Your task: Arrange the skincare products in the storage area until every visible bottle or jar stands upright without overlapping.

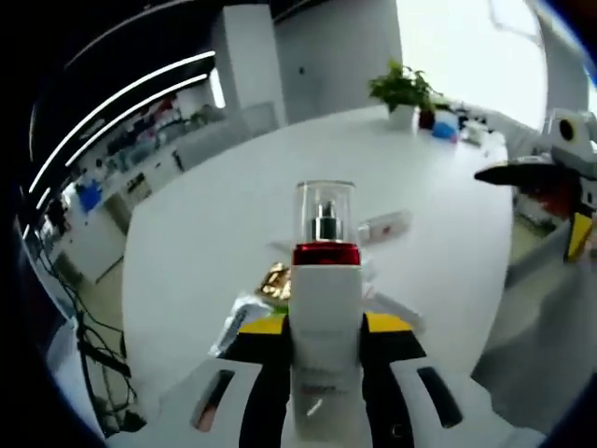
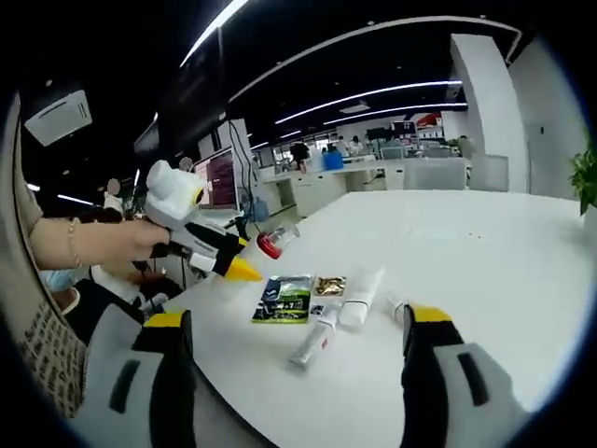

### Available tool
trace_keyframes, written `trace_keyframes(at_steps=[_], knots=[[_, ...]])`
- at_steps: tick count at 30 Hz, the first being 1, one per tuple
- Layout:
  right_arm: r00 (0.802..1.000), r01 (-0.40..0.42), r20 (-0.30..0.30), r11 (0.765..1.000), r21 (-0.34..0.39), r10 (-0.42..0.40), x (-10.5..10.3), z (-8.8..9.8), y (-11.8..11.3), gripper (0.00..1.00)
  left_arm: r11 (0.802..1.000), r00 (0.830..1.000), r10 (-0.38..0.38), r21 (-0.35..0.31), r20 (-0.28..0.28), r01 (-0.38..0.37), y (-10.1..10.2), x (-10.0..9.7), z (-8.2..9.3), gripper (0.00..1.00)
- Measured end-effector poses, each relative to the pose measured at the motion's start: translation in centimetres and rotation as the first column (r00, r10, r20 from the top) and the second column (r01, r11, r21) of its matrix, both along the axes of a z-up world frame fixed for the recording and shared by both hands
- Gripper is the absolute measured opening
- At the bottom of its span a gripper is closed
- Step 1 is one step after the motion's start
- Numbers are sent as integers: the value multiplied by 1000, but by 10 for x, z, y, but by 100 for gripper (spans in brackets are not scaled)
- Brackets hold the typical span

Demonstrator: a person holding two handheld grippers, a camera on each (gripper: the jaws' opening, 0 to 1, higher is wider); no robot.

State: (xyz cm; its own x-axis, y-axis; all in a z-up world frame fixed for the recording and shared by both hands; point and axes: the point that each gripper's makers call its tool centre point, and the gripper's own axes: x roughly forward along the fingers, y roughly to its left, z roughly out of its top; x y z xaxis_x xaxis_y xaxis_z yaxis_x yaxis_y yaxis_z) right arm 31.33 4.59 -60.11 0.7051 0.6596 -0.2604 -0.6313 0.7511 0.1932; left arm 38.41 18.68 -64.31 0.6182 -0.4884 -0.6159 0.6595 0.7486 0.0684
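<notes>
My left gripper (image 1: 326,324) is shut on a white pump bottle (image 1: 326,308) with a red band and a clear cap, held upright above the white table (image 1: 224,233). The right gripper view shows that same gripper (image 2: 224,257) in a person's hand, with the bottle's red band (image 2: 270,245) at its tip. My right gripper (image 2: 298,319) is open with nothing between its jaws, and it also shows at the right edge of the left gripper view (image 1: 546,201). On the table lie a green sachet (image 2: 284,299), a gold sachet (image 2: 329,285), a white tube (image 2: 362,299) and a slim tube (image 2: 315,343).
A potted plant (image 1: 401,91) and small items stand at the table's far edge. The table's near edge (image 2: 215,392) runs below the sachets. Desks and monitors (image 2: 219,177) fill the room behind. The person's sleeve (image 2: 42,345) is at the left.
</notes>
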Motion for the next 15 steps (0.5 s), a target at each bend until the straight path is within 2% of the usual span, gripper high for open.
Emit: trace_keyframes(at_steps=[7, 12, 15], knots=[[1000, -20, 20, 997, 76, 18, 6, 19, 19, 92, 997, 1000, 7, -83, 23, -5, -22, -22, 18, 24], [999, -41, 36, 984, 172, 36, 11, 43, 37, 91, 989, 1000, 4, -149, 25, 0, -36, -34, 29, 24], [998, -50, 46, 980, 195, 42, 14, 52, 43, 90, 984, 1000, 4, -176, 28, 1, -44, -41, 36, 24]])
